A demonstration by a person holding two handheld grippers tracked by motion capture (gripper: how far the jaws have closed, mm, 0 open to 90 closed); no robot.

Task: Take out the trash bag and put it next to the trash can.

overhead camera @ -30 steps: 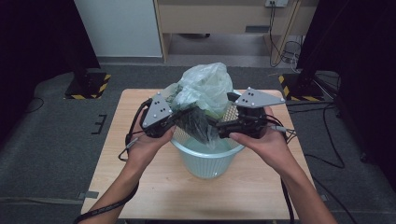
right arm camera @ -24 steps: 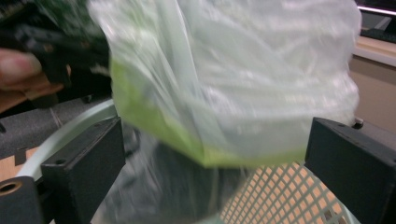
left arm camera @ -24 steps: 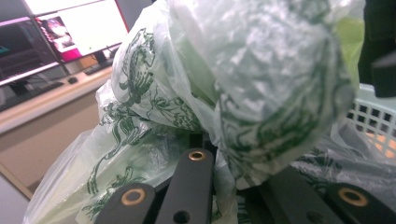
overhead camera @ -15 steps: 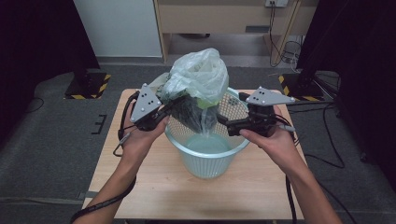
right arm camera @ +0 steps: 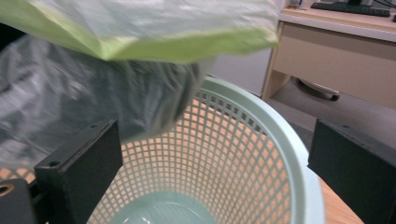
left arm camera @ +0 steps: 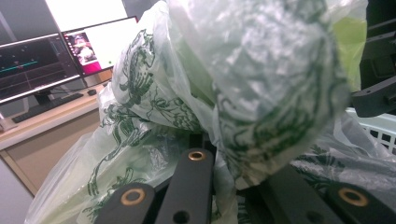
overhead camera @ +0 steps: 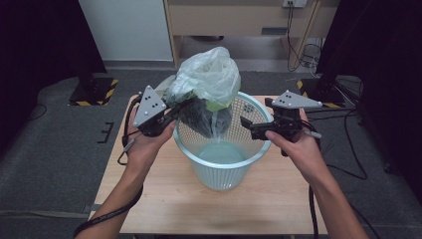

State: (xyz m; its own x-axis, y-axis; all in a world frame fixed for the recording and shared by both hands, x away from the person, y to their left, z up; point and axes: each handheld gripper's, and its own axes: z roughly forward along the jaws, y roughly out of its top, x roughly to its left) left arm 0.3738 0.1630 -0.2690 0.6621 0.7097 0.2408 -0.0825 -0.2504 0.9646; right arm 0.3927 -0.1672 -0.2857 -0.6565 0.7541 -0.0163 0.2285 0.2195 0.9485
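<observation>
Presently catalogued: left tongs, jaws closed on a crumpled plastic bag, thin translucent film with green print, held aloft above the basket's rim at about 11 o'clock. Right tongs, jaws standing wide apart with nothing between them, hovered at the rim's 3 o'clock, clear of the bag. Basket: pale green plastic, round, lattice-walled, solid floor, upright at the middle of a wooden tabletop. The left gripper view showed the bag's printed green pattern and film bunched over the jaws, with monitors on a desk behind. The right gripper view showed the mesh interior under the bag's lime-green fold.
</observation>
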